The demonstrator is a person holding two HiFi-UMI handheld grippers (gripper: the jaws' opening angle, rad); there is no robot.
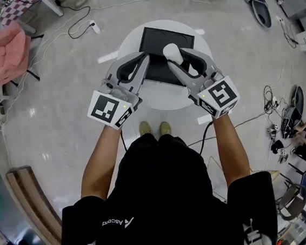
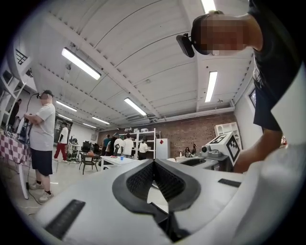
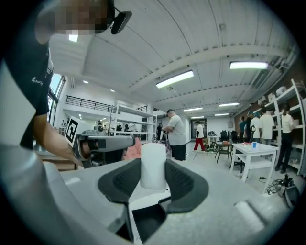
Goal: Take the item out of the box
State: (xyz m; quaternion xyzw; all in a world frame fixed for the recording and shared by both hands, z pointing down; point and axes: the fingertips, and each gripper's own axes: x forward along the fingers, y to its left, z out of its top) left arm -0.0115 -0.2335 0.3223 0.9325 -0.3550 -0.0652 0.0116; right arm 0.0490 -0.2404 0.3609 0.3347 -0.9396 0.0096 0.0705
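We start with the round white table, which fills the upper middle of the head view. On it lies the black box, a flat dark rectangle that we see from above.

In front of the box, both grippers are held side by side, their marker cubes toward the bottom of the frame. The left gripper has its jaws brought together at the tips, and nothing sits in the hollow between the dark pads. The right gripper has its jaws set wide and pressed against the two sides of a white cylinder. This is the item (plain, smooth, no label that we can make out).

In the right gripper view the cylinder stands upright between the pads, with only the room behind it. In the head view its rounded top shows over the upper right part of the box.
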